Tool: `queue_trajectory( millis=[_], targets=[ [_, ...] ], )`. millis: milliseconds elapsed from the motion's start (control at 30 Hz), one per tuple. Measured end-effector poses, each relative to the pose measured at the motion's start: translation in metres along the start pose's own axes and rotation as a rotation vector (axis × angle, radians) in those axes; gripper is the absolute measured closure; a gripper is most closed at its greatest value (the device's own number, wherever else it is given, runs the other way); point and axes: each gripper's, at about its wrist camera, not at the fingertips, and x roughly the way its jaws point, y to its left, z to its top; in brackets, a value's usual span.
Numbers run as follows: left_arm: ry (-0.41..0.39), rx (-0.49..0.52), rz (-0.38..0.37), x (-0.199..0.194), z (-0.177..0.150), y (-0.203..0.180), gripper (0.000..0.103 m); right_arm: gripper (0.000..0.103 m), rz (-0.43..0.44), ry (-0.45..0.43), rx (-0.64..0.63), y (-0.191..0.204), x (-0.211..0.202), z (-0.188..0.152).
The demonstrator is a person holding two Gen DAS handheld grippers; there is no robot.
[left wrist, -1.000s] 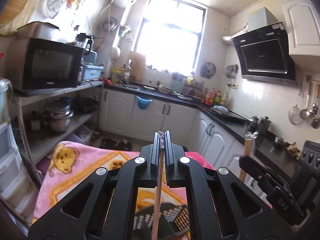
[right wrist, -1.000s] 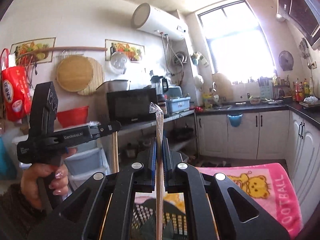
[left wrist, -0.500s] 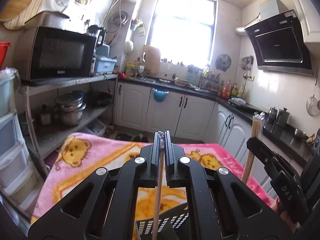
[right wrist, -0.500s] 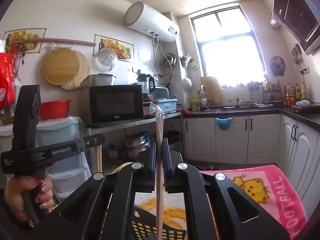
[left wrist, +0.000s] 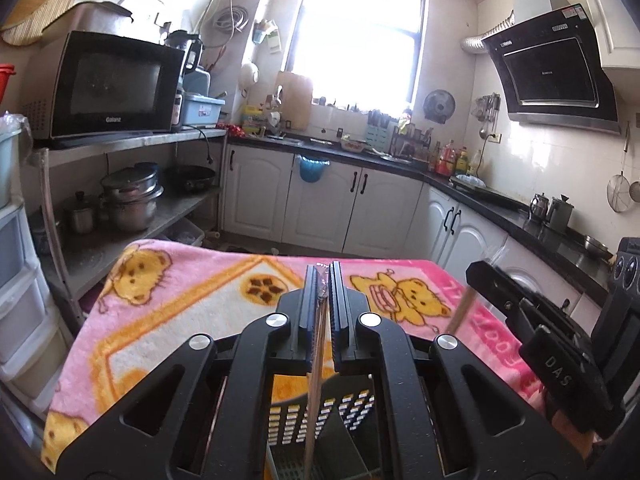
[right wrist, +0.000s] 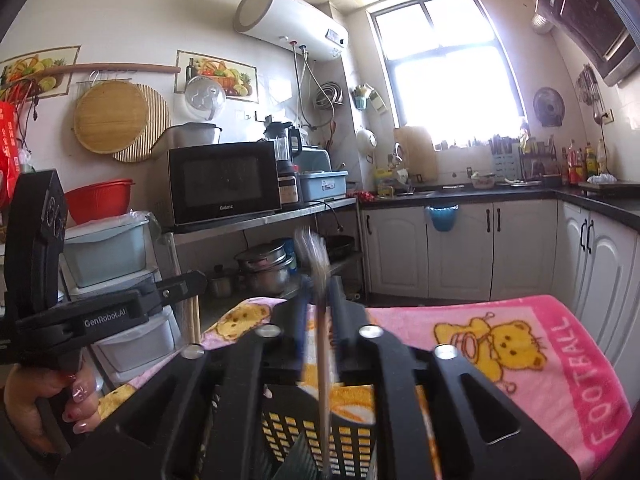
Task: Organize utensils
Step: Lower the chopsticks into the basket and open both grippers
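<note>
One black slotted basket [left wrist: 320, 416] is seen at the near edge of the tabletop, on a pink bear-print blanket [left wrist: 192, 300]. Two wrapped pairs of chopsticks are counted, one at each gripper, both reaching down into the basket. The first chopstick pair [left wrist: 316, 360] is clamped upright between the closed fingers of the left gripper [left wrist: 320, 280]. The second chopstick pair [right wrist: 323, 360], blurred, stands between the fingers of the right gripper [right wrist: 320, 300], which have just been opening and are slightly apart.
</note>
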Motion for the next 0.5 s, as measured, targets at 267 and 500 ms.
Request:
queue_trajectory(
  millis=[267, 500],
  targets=[
    [0.043, -0.008, 0.011, -0.003, -0.016, 0.003, 0.082, 0.063, -0.028, 0.051, 0.022, -0.007, -0.017, -0.006],
    [0.059, -0.022, 0.038, -0.013, -0.026, 0.005, 0.055, 0.053, -0.061, 0.095, -0.005, -0.006, -0.032, -0.011]
  ],
)
